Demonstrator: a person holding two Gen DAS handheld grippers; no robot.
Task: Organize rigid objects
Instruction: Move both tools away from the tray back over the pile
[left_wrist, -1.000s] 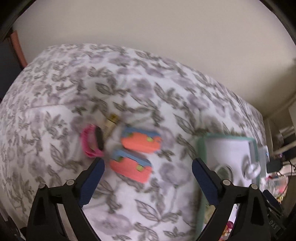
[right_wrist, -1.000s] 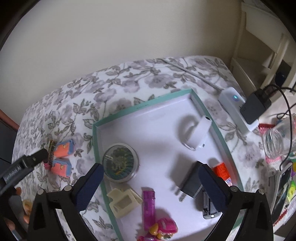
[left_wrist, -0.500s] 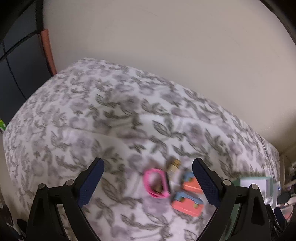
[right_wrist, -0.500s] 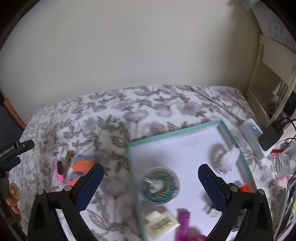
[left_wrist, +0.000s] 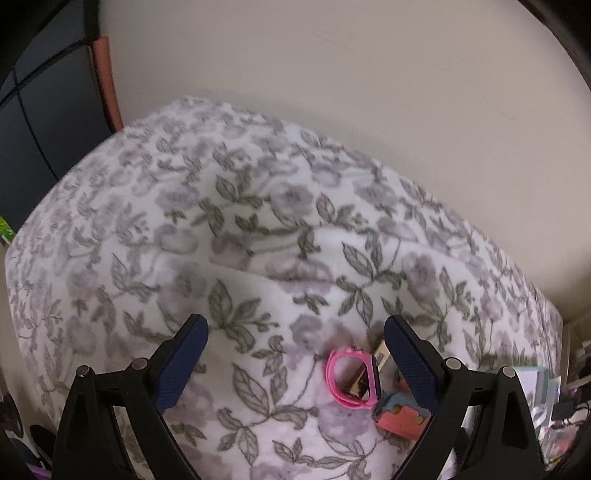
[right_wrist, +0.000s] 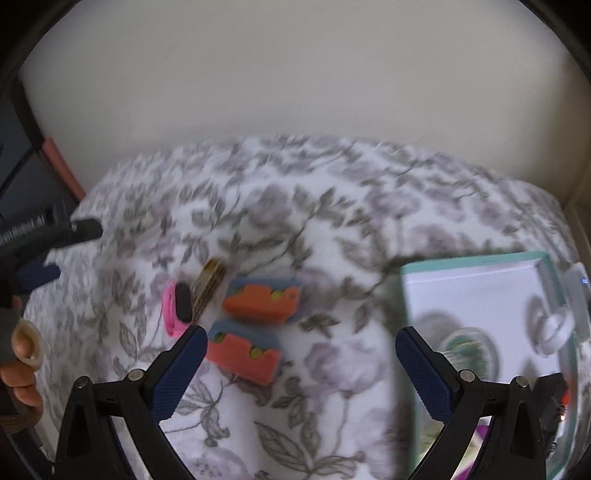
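Two orange-and-blue blocks lie on the floral cloth: one (right_wrist: 261, 303) farther back, one (right_wrist: 242, 355) nearer, just right of my right gripper's left fingertip. A pink band with a black face (right_wrist: 176, 309) and a small gold-brown piece (right_wrist: 209, 284) lie to their left. My right gripper (right_wrist: 300, 363) is open and empty above the cloth. The teal-rimmed white tray (right_wrist: 403, 295) sits at the right. In the left wrist view the pink band (left_wrist: 352, 380), gold piece (left_wrist: 382, 357) and an orange block (left_wrist: 400, 419) lie by the right finger of my open, empty left gripper (left_wrist: 296, 360).
The tray holds a round glass-topped disc (right_wrist: 467, 349) and a white ring-shaped item (right_wrist: 552, 325). A hand (right_wrist: 20, 354) holds the other gripper at the left edge. A plain wall runs behind the cloth-covered surface; dark furniture (left_wrist: 33, 110) stands at the far left.
My right gripper has swung left from over the tray to over the orange blocks. My left gripper has drawn back and left, so the blocks and pink band now sit low at its right.
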